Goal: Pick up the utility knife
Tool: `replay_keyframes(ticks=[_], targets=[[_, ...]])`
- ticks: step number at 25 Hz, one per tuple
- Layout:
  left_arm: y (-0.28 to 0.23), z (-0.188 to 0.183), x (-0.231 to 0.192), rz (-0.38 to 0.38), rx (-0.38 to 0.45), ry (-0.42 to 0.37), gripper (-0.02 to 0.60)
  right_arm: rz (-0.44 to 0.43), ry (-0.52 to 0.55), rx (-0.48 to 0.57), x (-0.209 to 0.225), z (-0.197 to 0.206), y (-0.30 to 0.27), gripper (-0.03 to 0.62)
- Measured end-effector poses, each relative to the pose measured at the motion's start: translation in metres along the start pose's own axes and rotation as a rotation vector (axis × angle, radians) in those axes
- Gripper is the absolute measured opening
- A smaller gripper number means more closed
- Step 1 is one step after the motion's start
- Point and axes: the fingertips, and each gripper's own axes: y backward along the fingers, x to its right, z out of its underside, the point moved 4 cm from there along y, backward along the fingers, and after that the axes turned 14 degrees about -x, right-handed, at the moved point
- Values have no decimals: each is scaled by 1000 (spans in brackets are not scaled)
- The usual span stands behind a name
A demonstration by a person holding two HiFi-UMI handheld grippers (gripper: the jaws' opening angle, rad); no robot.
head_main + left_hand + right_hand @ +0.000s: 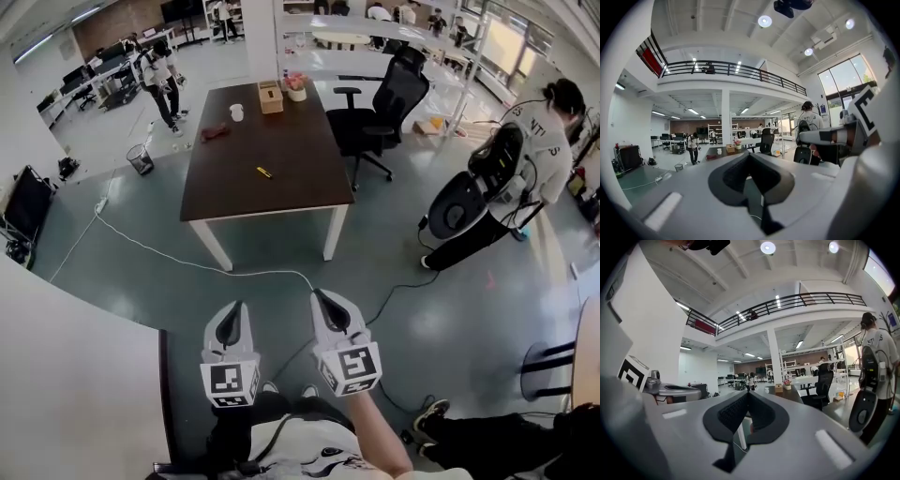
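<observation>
Approach step; utility knife (264, 172) lies mid-table (291, 141), well ahead of both claws; left gripper (231, 322) and right gripper (330, 309) closed, empty (tips meeting); next: walk up, part one pair of jaws.

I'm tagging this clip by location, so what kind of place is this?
Probably a large open-plan office or lab workspace: a dark table with a black office chair beside it, rows of desks with monitors at the back, and a railed mezzanine overhead.
</observation>
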Motion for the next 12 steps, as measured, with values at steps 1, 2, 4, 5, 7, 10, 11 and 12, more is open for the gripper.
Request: replay_keyframes(ticks=[1, 2, 4, 5, 7, 10, 11, 12], targets=[[0, 1, 0, -3, -10, -1, -2, -7, -8, -8, 0, 1, -2, 2], [0, 1, -1, -5, -19, -2, -2, -14, -12, -14, 0, 1, -4, 2], [-6, -2, -5, -7, -29, 1, -2, -26, -15, -21, 0, -1, -12, 2], [-12, -4, -8, -6, -30, 1, -2, -30, -16, -24, 0, -3, -18, 2], [-25, -10, -16, 2, -24, -1, -1, -32, -14, -24, 1, -8, -31, 2], [-50, -23, -30, 25, -2, 1, -2, -13, 1, -21, 3, -20, -52, 2], [-58, -28, -36, 33, 7, 3, -2, -4, 7, -20, 4, -25, -59, 2], [-67, -34, -41, 42, 18, 3, 0, 4, 16, -16, 5, -31, -67, 2]])
